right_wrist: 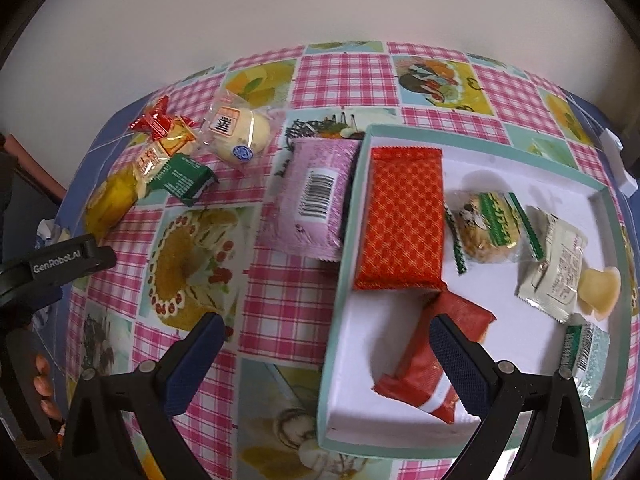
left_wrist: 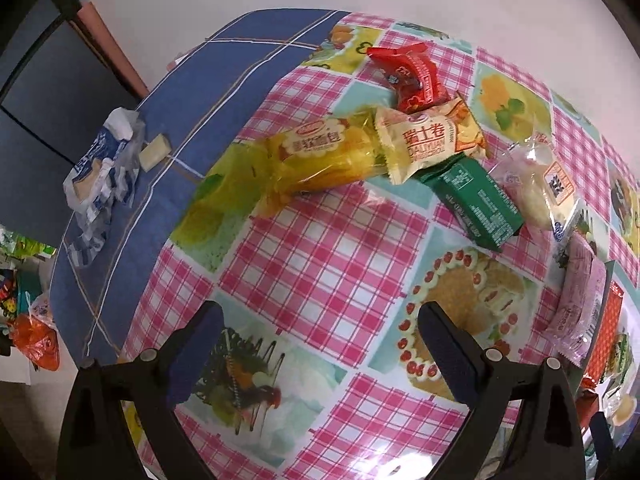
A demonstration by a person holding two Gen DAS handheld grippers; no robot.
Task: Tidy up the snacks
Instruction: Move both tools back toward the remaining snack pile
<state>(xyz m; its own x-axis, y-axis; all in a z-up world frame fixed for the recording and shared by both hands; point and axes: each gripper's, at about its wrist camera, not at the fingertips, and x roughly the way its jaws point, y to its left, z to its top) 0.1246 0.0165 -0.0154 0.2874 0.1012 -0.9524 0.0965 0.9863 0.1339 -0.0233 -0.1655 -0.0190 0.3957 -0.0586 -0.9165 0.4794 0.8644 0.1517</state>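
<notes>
Shallow pale-green cardboard box with white floor (right_wrist: 404,130), on the pink-check oilcloth table (right_wrist: 280,300) — the collecting place, judged from its contents. Inside: flat orange-red diamond-print packet (right_wrist: 402,216) laid along the near-left wall, long red wrapper (right_wrist: 432,356) below it, clear nut-cluster packet with green ends (right_wrist: 486,230), cream foil sachet (right_wrist: 554,264), pale yellow jelly cup (right_wrist: 600,290), green-and-silver packet (right_wrist: 588,356). Spread flat rather than stacked.

Pink foil packet with barcode (right_wrist: 310,196) — outside, touching the box's left wall; probably next in.

Unsorted heap, well apart to the left: red crimped wrapper (left_wrist: 412,76) over cream Swiss-roll packet (left_wrist: 428,142), which overlaps the clear yellow bread bag (left_wrist: 320,160) and dark green carton-like packet (left_wrist: 476,200); clear bag with a pale bun (left_wrist: 536,184) just beside. The overlaps hinder a clean single pick.

Left gripper (left_wrist: 320,344) — tongs wide, nothing held, above bare cloth short of the heap.
Right gripper (right_wrist: 324,352) — tongs wide, nothing held, straddling the box's left wall.

Blue-and-white crumpled wrapper (left_wrist: 100,164) on the blue cloth, off to the side.
</notes>
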